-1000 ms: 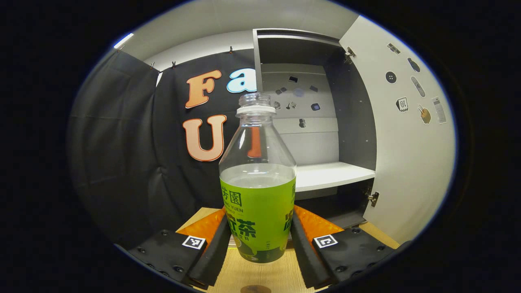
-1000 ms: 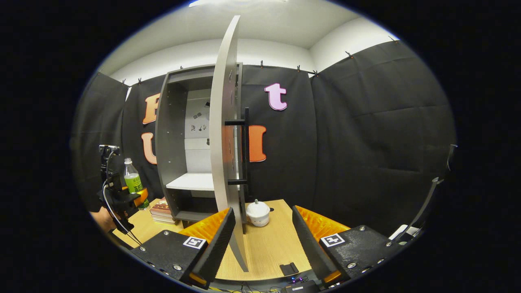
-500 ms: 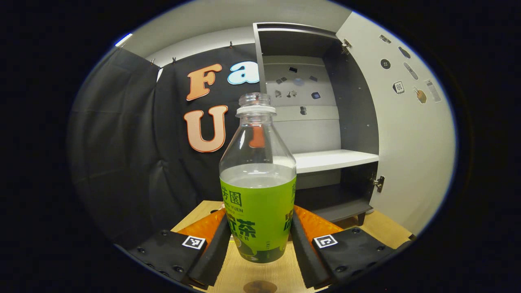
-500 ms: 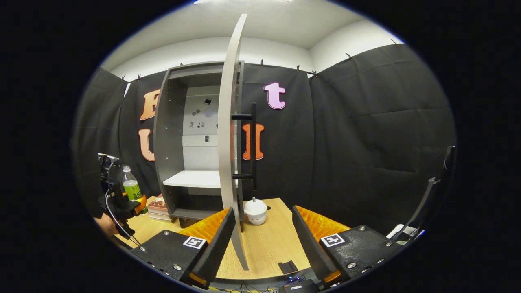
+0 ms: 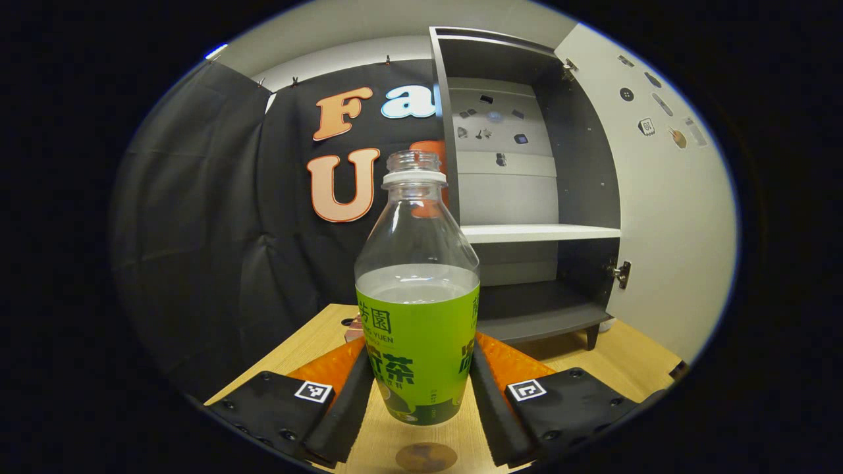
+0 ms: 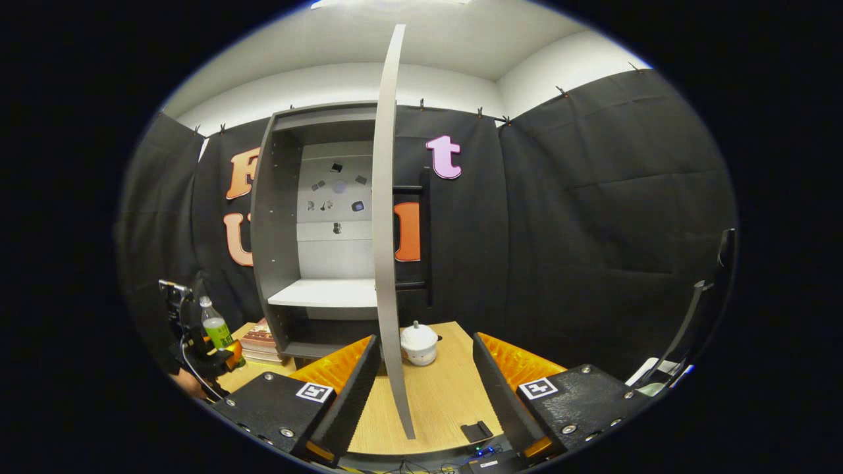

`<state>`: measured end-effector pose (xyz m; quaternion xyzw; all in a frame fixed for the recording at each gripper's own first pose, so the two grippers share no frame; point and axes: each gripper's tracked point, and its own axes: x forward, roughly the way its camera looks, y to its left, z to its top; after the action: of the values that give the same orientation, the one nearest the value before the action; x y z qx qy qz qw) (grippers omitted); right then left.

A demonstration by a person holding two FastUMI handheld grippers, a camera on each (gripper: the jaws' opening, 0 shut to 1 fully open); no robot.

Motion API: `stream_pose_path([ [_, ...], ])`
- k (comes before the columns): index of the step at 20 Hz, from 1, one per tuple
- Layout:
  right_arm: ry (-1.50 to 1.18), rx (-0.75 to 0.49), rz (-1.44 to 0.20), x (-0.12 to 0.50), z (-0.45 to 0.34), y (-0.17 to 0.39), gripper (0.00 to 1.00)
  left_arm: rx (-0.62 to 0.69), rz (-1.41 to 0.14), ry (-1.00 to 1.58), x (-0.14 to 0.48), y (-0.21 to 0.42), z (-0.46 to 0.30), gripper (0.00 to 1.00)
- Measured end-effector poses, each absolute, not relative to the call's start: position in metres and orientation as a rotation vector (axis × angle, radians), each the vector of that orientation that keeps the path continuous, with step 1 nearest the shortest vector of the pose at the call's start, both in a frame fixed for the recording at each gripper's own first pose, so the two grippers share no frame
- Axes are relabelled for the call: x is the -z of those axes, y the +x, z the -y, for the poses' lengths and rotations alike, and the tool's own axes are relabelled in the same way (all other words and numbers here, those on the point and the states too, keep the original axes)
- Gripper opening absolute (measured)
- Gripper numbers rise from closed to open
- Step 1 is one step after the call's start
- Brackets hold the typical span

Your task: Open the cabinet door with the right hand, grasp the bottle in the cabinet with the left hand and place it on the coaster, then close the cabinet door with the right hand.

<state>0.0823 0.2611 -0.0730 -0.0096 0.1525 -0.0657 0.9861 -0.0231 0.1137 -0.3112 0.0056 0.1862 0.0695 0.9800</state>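
The bottle (image 5: 417, 289) is clear plastic, about half full of liquid, with a green wrap around its lower half. I judge it to be moderately light, with thin walls that would dent under a hard squeeze and a smooth wrap that could slip. The wrapped lower body is the sensible place to hold it: it is the widest and straightest part, and the liquid keeps the weight low there.

That is where the left tongs (image 5: 419, 388) have it. They are clamped on the bottle, one finger pressed against each side of the green wrap, and the bottle stands upright between them. It hangs above the table (image 5: 296, 349), near the table's left edge and to the left of the cabinet (image 5: 507, 191). A round brown coaster (image 5: 426, 456) lies on the table just below the bottle's base; the base seems to be clear of it, though the low angle makes that hard to judge.

In the right gripper view the bottle (image 6: 215, 326) is small and far to the left, in front of the cabinet's left side.

The right tongs (image 6: 421, 382) are spread wide and hold nothing. The cabinet door (image 6: 388, 243) stands open, edge-on between the fingers but farther off, touching neither. A white lidded pot (image 6: 419, 342) sits on the table just past the door.
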Motion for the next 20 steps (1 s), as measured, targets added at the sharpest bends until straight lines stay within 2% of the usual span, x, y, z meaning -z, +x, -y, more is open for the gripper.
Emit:
stream_pose_path([
  [3, 0.01, 0.162, -0.319, 0.074, -0.259, 0.078, 0.92, -0.145, -0.392, 0.025, 0.338, -0.036, -0.113, 0.82],
  [4, 0.025, 0.173, -0.319, 0.076, -0.257, 0.073, 0.87, -0.149, -0.401, 0.025, 0.348, -0.04, -0.113, 0.82],
  [9, 0.042, 0.256, -0.353, 0.081, -0.238, 0.07, 0.87, -0.147, -0.413, 0.054, 0.387, -0.056, -0.114, 0.82],
  [10, 0.035, 0.265, -0.36, 0.081, -0.235, 0.068, 0.87, -0.144, -0.414, 0.061, 0.392, -0.057, -0.112, 0.8],
  [14, 0.008, 0.274, -0.359, 0.075, -0.236, 0.07, 0.87, -0.122, -0.418, 0.058, 0.406, -0.063, -0.101, 0.84],
  [20, -0.031, 0.288, -0.378, 0.071, -0.236, 0.071, 0.87, -0.106, -0.429, 0.074, 0.425, -0.077, -0.092, 0.82],
])
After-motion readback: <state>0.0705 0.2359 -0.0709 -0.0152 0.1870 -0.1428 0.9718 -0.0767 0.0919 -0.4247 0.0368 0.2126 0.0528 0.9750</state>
